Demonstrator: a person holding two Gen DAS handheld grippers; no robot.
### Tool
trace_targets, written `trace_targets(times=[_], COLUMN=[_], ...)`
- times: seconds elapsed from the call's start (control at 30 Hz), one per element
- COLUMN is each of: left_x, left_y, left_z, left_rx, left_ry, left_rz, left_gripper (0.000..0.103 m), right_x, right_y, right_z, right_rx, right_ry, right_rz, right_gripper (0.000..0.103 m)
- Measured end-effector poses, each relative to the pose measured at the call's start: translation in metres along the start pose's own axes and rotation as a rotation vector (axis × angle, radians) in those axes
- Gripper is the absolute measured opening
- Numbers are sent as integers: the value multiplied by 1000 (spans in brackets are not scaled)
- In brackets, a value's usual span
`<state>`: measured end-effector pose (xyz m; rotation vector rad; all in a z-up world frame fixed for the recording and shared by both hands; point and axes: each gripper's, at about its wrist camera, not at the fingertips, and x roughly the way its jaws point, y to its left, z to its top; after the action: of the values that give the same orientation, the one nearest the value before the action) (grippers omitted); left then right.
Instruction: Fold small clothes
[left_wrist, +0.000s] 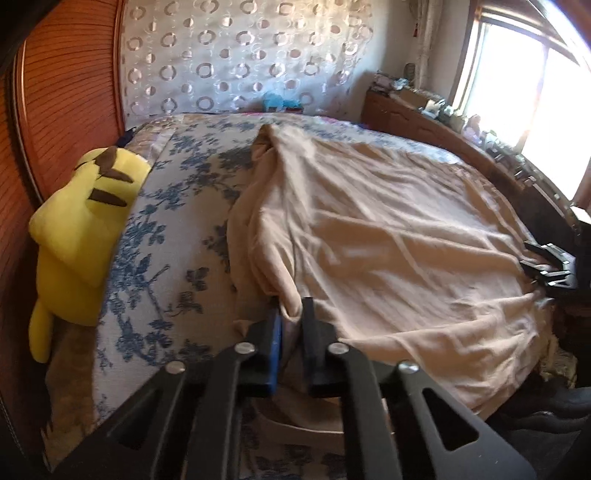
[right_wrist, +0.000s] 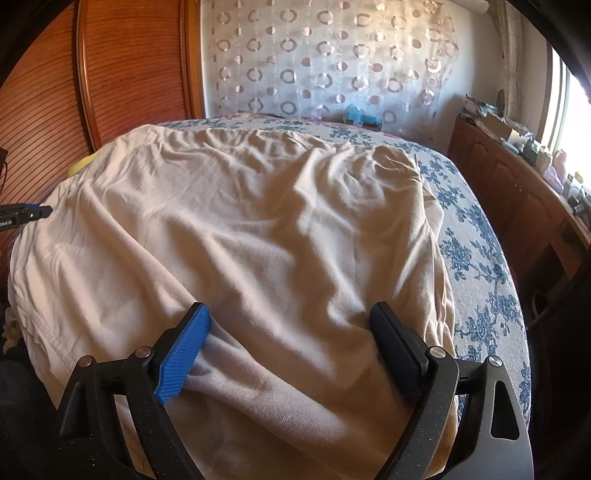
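Note:
A beige garment (left_wrist: 388, 236) lies spread and wrinkled on the bed; it also fills the right wrist view (right_wrist: 258, 229). My left gripper (left_wrist: 291, 314) is shut on a bunched edge of the garment at its near left side. My right gripper (right_wrist: 291, 321) is open, its fingers straddling a fold at the garment's near edge, the blue pad (right_wrist: 184, 354) touching the cloth. The right gripper also shows at the garment's right edge in the left wrist view (left_wrist: 546, 266). The left gripper's tip shows at the far left of the right wrist view (right_wrist: 33, 213).
The bed has a white cover with blue flowers (left_wrist: 166, 236). A yellow plush toy (left_wrist: 81, 236) lies at its left edge by the wooden headboard (left_wrist: 66, 110). A cluttered wooden cabinet (right_wrist: 517, 184) runs along the right under the window. A blue object (right_wrist: 360, 116) sits at the far edge.

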<state>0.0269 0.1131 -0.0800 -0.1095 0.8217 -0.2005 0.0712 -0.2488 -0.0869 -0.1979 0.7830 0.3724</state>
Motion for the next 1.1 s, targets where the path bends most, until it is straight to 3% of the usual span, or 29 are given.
trace_targets(times=[0.4,0.8,1.1], left_x=[-32,-24,-27], left_y=[-64,-144,-231], left_z=[51,101,137], left_rx=[72,174,329], left_ry=[-154,-183,-195], left_rz=[-136,-277,-384], left_gripper=[3,2,2], right_x=[-2,-40,-73], right_y=[-2,-38,-70], right_z=[1,-2,-5], right_rx=[7,90,153], right_ry=[10,-44,-104], right_rz=[18,22,-18], right_gripper=[89,81,78])
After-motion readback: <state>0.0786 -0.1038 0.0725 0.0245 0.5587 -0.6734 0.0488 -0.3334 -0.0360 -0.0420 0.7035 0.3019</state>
